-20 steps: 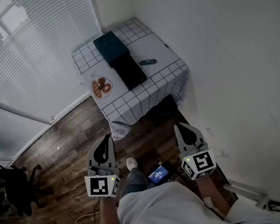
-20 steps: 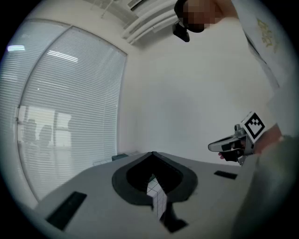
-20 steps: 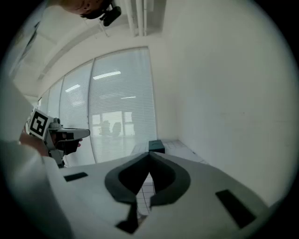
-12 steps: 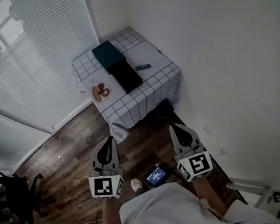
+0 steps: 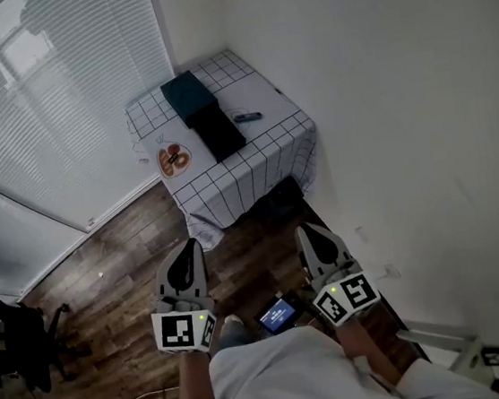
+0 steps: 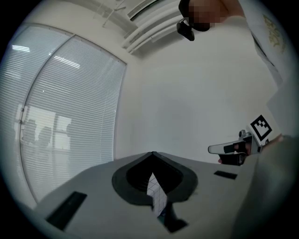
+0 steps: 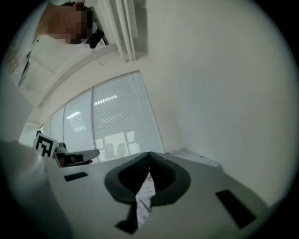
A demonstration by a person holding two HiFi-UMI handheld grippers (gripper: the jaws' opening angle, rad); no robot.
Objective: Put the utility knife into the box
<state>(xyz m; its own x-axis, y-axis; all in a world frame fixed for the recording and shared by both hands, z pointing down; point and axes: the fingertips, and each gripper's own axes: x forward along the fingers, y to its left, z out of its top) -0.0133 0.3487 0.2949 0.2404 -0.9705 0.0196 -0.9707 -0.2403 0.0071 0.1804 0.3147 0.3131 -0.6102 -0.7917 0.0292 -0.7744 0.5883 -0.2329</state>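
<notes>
the left gripper point(image 5: 186, 247) hung near the person, jaws pressed together on nothing. on the far checked table point(image 5: 254, 162), a plate point(image 5: 172, 159) sat left, the dark box point(image 5: 187, 96) mid-table, the utility knife point(image 5: 247, 117) on the cloth to its right. the right gripper point(image 5: 312, 230) was likewise closed, empty.

A checked tablecloth point(image 5: 254, 162) hangs beside window blinds point(image 5: 49, 110) over a wooden floor point(image 5: 122, 264)

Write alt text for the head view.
A person holds the left claw and right claw, both shut and empty, short of a corner table under a white grid-checked cloth, where a small dark utility knife lies beside a black oblong box.
</notes>
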